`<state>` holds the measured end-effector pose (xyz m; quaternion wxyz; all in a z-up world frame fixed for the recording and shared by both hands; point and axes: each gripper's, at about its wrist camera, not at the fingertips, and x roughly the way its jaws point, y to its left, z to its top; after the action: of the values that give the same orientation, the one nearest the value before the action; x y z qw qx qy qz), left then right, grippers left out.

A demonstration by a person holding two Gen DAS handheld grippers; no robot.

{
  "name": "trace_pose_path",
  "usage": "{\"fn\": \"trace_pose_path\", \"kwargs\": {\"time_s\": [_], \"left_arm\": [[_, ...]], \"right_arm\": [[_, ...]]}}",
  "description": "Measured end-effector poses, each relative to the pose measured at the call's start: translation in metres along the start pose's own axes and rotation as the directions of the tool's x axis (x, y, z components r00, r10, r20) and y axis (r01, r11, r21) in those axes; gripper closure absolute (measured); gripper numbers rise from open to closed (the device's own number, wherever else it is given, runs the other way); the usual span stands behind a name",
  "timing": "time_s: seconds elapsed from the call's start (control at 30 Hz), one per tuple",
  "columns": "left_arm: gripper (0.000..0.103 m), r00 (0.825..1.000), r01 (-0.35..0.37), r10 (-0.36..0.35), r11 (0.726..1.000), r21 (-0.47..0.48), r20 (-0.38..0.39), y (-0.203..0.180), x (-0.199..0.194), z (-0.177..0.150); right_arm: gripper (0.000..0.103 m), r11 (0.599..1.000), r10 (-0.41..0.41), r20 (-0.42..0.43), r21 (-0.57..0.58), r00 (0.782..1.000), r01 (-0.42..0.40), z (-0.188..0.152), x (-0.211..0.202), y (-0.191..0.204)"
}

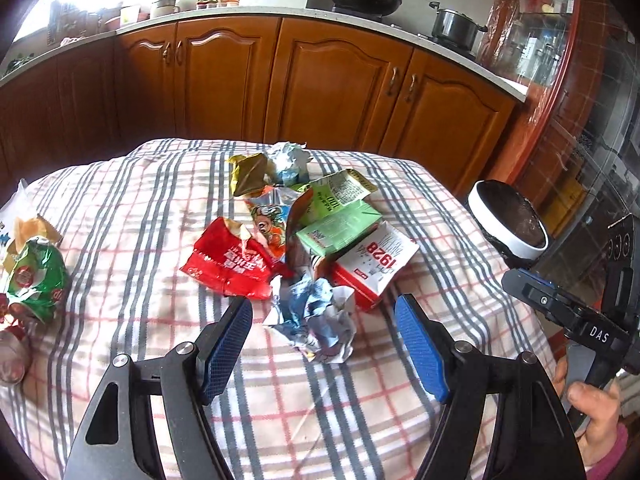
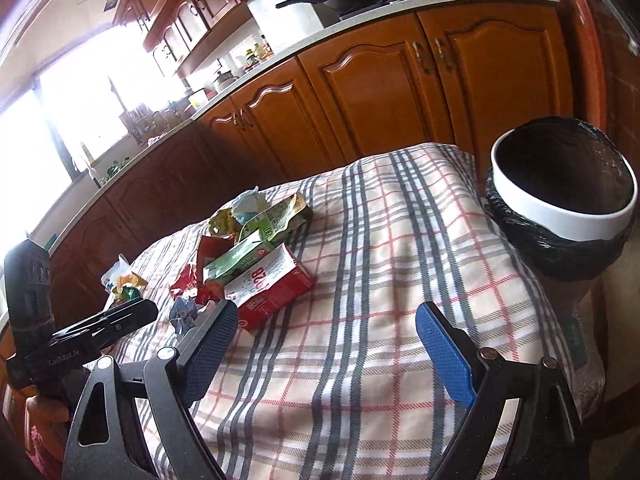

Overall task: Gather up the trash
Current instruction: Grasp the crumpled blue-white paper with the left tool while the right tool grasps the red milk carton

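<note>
Here, on my left wrist view, the left gripper point(image 1: 324, 312) stands apart around nothing, crumpled paper point(image 1: 316, 316) lying between its fingers on the checked cloth point(image 1: 120, 200). On my right view, the right gripper point(image 2: 324, 320) gapes empty; the bin point(image 2: 560, 204) interior is too dark to read.

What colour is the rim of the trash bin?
White rim over a black bag liner; clearest in the right wrist view.
</note>
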<state>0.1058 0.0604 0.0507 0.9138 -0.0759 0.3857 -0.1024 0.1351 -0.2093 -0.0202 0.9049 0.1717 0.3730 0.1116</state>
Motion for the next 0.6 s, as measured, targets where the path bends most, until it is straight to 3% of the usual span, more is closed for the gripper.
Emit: {"fn": "trace_pose_path", "kwargs": {"time_s": [0.17,0.33,0.43,0.5,0.6], "left_arm": [[0.029,1.000,-0.022,0.022,1.000,-0.020,-0.020,0.011,0.009,0.000],[0.030,0.999,-0.013,0.012,0.999,-0.033,-0.051,0.015,0.026,-0.002],[0.031,0.998,-0.017,0.015,0.999,-0.032,-0.060,0.016,0.036,-0.003],[0.032,0.998,-0.017,0.014,0.999,-0.037,-0.067,0.018,0.042,-0.004],[0.041,0.997,-0.021,0.018,0.999,-0.036,-0.080,0.020,0.050,-0.004]], "right_arm": [[0.011,0.992,0.010,-0.040,-0.125,0.999,-0.014,0.009,0.020,0.020],[0.014,0.989,0.045,-0.089,-0.137,0.995,-0.057,0.020,0.044,0.024],[0.039,0.989,0.053,-0.134,-0.132,0.990,-0.071,0.026,0.066,0.026],[0.063,0.991,0.060,-0.168,-0.112,0.984,-0.079,0.030,0.084,0.023],[0.072,0.993,0.062,-0.194,-0.091,0.979,-0.081,0.032,0.107,0.021]]}}
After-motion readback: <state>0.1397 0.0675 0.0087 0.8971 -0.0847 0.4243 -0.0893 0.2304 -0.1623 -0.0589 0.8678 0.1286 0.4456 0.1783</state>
